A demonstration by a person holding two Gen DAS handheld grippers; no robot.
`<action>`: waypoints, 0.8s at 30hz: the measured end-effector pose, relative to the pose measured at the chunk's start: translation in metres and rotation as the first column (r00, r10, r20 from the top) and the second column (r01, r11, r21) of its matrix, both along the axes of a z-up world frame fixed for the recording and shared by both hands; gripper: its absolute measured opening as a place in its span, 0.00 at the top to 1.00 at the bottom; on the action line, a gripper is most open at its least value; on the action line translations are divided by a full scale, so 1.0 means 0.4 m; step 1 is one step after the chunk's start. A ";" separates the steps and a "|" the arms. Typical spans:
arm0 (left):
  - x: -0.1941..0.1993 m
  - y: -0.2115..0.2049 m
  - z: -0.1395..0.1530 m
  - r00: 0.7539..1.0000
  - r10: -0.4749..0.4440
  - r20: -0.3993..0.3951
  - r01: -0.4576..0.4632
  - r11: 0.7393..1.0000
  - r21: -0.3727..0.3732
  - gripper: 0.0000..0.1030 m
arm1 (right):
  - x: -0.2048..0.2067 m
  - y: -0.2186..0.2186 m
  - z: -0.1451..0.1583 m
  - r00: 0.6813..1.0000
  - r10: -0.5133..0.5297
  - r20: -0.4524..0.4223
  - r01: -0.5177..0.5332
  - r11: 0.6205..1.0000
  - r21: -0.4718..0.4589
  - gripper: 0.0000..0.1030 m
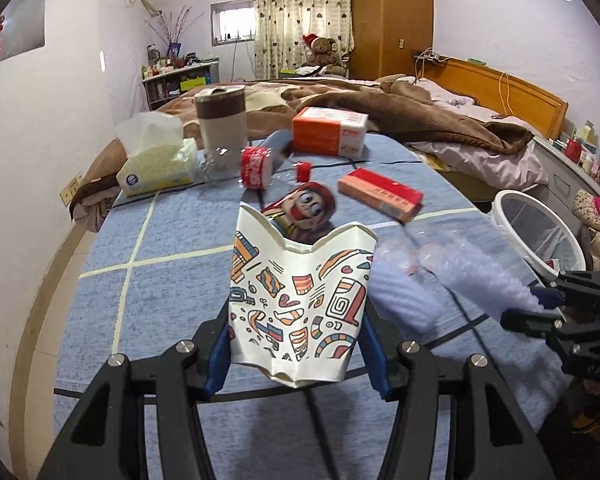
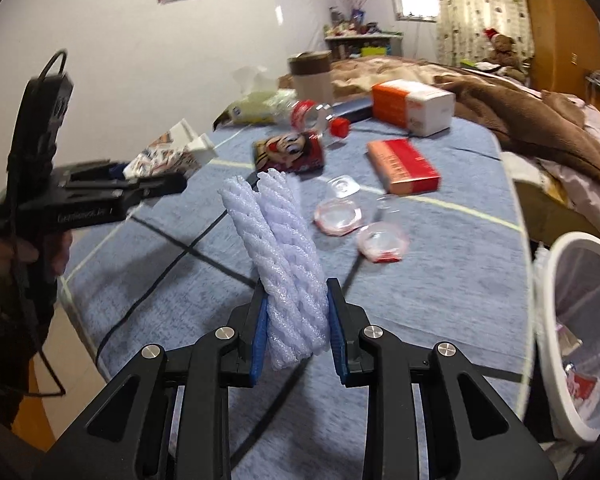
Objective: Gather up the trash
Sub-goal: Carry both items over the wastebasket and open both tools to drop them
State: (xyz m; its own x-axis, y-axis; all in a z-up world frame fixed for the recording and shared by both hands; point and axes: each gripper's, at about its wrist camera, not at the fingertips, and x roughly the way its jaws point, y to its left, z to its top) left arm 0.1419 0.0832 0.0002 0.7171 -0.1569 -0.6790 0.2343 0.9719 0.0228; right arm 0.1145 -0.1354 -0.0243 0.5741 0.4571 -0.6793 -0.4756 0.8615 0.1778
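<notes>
My left gripper (image 1: 296, 344) is shut on a crushed paper cup (image 1: 300, 300) with colourful patterns and holds it above the blue tablecloth (image 1: 148, 312). It also shows in the right wrist view (image 2: 156, 178), at left. My right gripper (image 2: 298, 320) is shut on a white foam fruit net (image 2: 284, 260), held upright above the cloth. The net also shows in the left wrist view (image 1: 476, 272), at right. A white-rimmed trash bin (image 2: 580, 328) stands off the table's right edge, with some trash inside.
On the table lie a cartoon snack wrapper (image 2: 290, 152), two clear jelly cups (image 2: 340, 216), a red box (image 2: 404, 164), an orange-white box (image 2: 412, 108), an empty bottle (image 2: 316, 116), a tissue pack (image 1: 156, 160) and a lidded cup (image 1: 222, 128). A bed lies beyond.
</notes>
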 end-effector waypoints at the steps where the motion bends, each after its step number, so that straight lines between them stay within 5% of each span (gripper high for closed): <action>1: -0.004 -0.009 0.005 1.000 -0.006 0.006 0.006 1.000 -0.003 0.44 | -0.001 -0.011 0.005 1.000 -0.022 0.006 0.022 1.000 -0.001 0.73; 15: -0.035 -0.199 0.073 0.991 -0.110 0.072 0.114 0.992 -0.057 0.44 | -0.039 -0.163 0.072 0.969 -0.220 0.117 0.220 0.975 0.010 0.73; 24: -0.039 -0.348 0.082 0.977 -0.198 0.077 0.203 0.976 -0.075 0.44 | -0.044 -0.290 0.085 0.919 -0.372 0.130 0.372 0.928 0.023 0.73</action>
State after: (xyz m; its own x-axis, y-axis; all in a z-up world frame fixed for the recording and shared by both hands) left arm 0.1262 -0.0561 0.0330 0.7101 -0.3551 -0.6080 0.4252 0.9045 -0.0316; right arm 0.0970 -0.2513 0.0099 0.7854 0.1925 -0.5883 -0.1395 0.9810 0.1348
